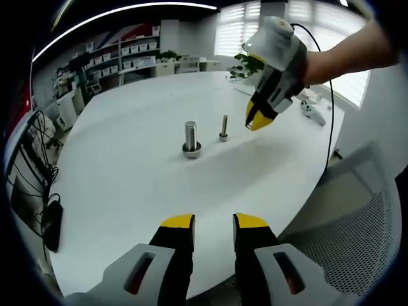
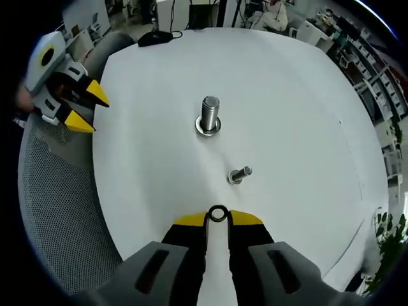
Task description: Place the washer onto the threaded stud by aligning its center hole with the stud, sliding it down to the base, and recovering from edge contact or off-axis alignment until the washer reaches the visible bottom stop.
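Note:
A small dark washer (image 2: 218, 213) is pinched between the yellow tips of my right gripper (image 2: 218, 218), which is shut on it above the near part of the white round table (image 2: 306, 127). A thick threaded stud (image 2: 210, 113) stands upright mid-table with a wide ring at its foot. A thinner stud (image 2: 240, 173) stands closer to my right gripper. In the left gripper view the thick stud (image 1: 190, 137) and thin stud (image 1: 224, 127) stand side by side. The right gripper (image 1: 255, 119) hovers just right of them, held by a hand. My left gripper (image 1: 213, 223) stays open and empty at the table edge (image 2: 86, 107).
A grey mesh chair (image 1: 357, 217) sits by the table edge (image 2: 57, 191). A black device with cables (image 1: 51, 220) lies at the left rim. White objects (image 1: 312, 108) and a plant (image 1: 252, 62) sit at the far side. Shelves line the back wall.

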The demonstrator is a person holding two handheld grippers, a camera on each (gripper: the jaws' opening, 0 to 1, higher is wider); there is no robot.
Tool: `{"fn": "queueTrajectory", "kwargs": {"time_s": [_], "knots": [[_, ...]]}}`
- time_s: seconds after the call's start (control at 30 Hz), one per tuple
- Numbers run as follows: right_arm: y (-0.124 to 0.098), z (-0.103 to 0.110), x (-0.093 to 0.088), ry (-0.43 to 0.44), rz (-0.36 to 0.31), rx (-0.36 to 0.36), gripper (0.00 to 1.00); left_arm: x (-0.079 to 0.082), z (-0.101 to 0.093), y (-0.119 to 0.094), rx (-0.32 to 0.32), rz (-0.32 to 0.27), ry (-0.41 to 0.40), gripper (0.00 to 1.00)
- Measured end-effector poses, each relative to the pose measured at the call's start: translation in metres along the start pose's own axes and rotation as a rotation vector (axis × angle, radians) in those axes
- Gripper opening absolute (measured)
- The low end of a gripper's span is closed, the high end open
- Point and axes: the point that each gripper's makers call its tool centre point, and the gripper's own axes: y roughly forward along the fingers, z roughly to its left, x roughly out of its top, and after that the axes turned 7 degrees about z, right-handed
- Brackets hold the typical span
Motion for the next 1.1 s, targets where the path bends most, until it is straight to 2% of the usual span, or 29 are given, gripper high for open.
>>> {"fn": "queueTrajectory", "kwargs": {"time_s": [0.3,0.87,1.1], "knots": [[-0.017,-0.015,0.01,-0.003,-0.031,-0.025,0.14,0.0,-0.001,-0.001,-0.001,0.001,0.001,0.22],[-0.03,-0.034,0.036,-0.009,-0.088,-0.052,0.14,-0.002,0.0,0.001,-0.002,0.015,0.005,0.22],[-0.024,-0.035,0.037,-0.006,-0.088,-0.036,0.14,-0.002,-0.001,0.001,-0.004,0.011,0.004,0.22]]}}
